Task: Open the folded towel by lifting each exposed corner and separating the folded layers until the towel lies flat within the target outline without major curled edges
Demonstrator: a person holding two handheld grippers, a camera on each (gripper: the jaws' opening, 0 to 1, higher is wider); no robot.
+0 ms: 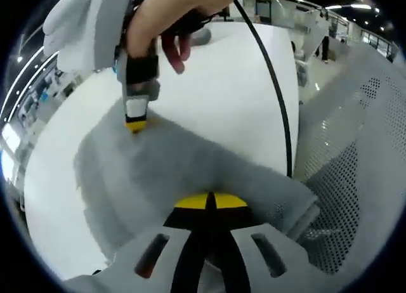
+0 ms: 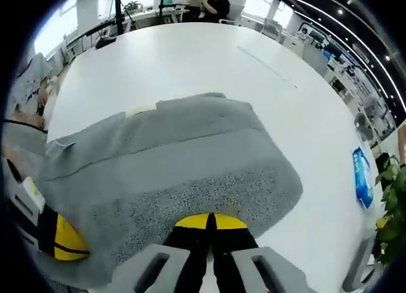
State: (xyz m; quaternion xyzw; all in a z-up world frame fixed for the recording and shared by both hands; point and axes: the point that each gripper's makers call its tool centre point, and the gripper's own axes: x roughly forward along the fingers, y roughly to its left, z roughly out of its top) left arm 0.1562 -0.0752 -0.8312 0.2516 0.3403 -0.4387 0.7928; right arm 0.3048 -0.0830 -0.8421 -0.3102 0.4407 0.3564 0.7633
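Grey towel (image 2: 171, 172) lies on the white desk (image 2: 209, 58), still partly folded, 1 layer doubled over across the middle. Right gripper (image 2: 210, 222): jaws pressed together, tips at the towel's edge at 6 o'clock; grip on fabric cannot be told. Left gripper (image 1: 209, 201): jaws pressed together at the towel's (image 1: 184, 179) edge. Right gripper (image 1: 134, 123), held by a hand (image 1: 168, 20), touches the towel at 11 o'clock. Blue packet (image 2: 363, 177) at 3 o'clock, well apart.

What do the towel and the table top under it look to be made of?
Towel: soft grey fabric, probably terry or microfibre; a nubbly pile shows near the right gripper and it drapes in layers. Table: smooth matte white top, perhaps laminate; it shows no grain or glare, so the material stays uncertain.
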